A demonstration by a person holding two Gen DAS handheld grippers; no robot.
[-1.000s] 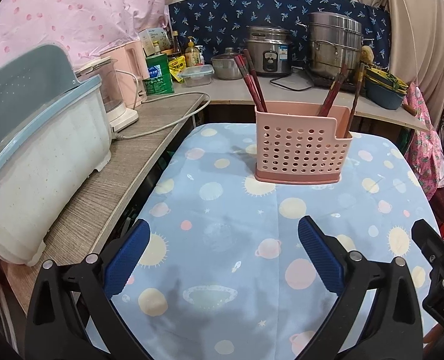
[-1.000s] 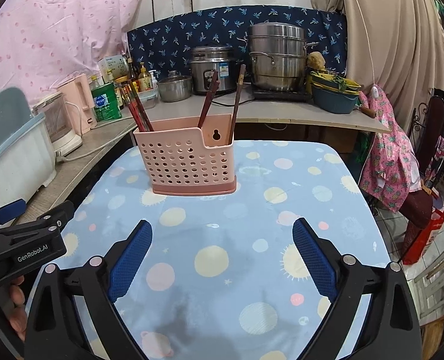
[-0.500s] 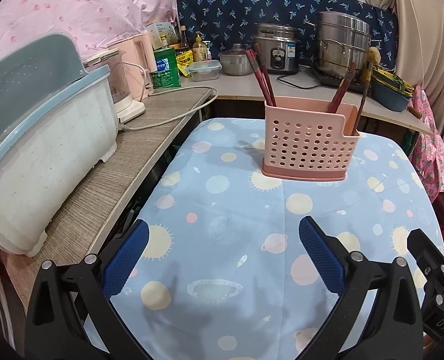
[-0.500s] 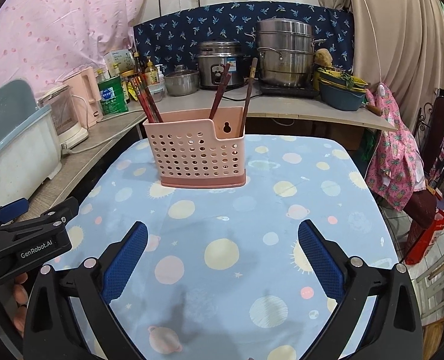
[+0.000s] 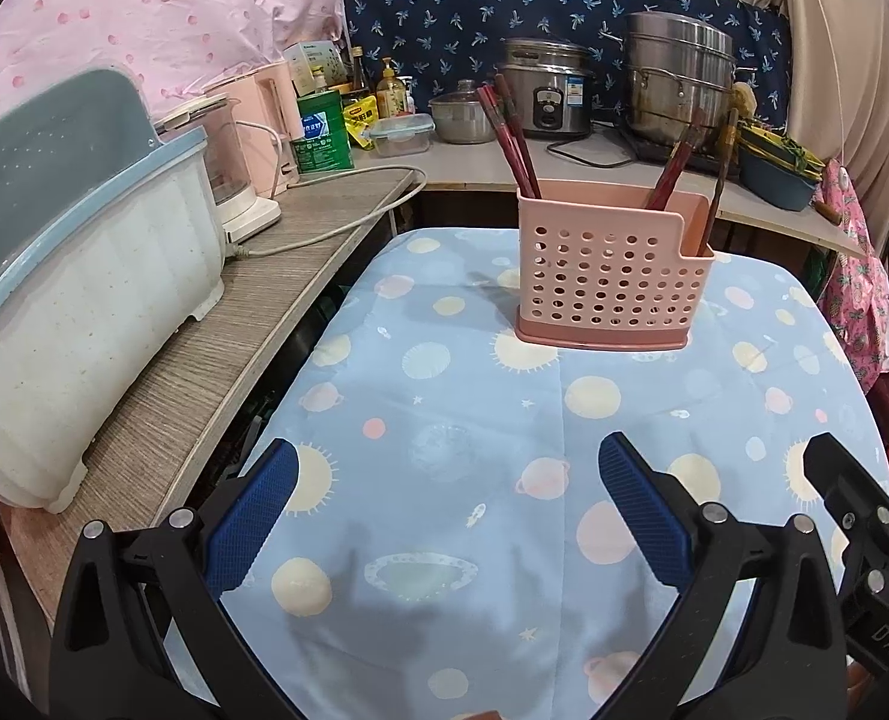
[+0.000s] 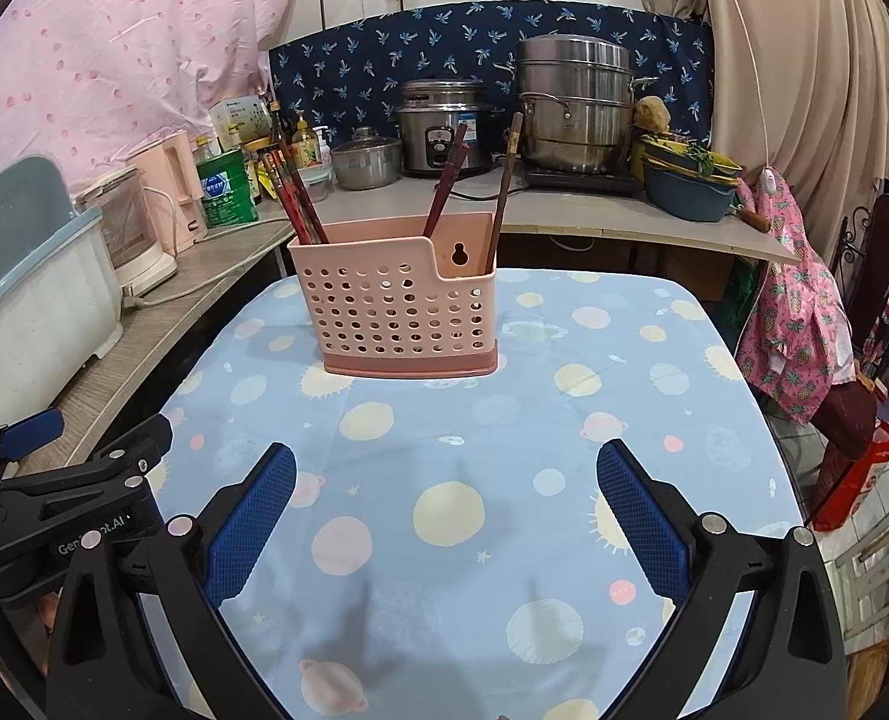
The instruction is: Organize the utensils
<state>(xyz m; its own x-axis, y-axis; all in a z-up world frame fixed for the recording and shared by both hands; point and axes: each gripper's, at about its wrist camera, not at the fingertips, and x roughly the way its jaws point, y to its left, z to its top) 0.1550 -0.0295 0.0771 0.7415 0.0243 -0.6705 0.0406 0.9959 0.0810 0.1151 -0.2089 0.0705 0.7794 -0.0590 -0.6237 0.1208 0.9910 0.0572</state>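
Ahead of both your tongs lies the tabletop [image 6: 654, 360], covered in a blue planet-print cloth with nothing loose on it — no utensil waits to be picked up, which suggests the sorting is done or nearly so.

Straight beyond your right tongs [image 6: 444, 507], and beyond and slightly right of your left tongs [image 5: 447, 507], stands the pink perforated caddy [image 6: 402, 312]. It sits upright on its base, well apart from either pair, so the sticks inside lean on its walls rather than fall.

The red chopsticks [image 6: 294, 198] stand bundled at the caddy's left end. A second reddish pair [image 6: 444, 186] leans in the middle, and a single dark stick [image 6: 504, 192] rises from the lower notched section at the right. Whether they are grouped by kind on purpose is only my guess.

Your left tongs are spread wide and carry nothing; your right tongs are likewise spread and bare. Both hover low over the near cloth, side by side — the left pair shows at the left edge of the right view. With both free, either could reach in if a stick needs shifting.
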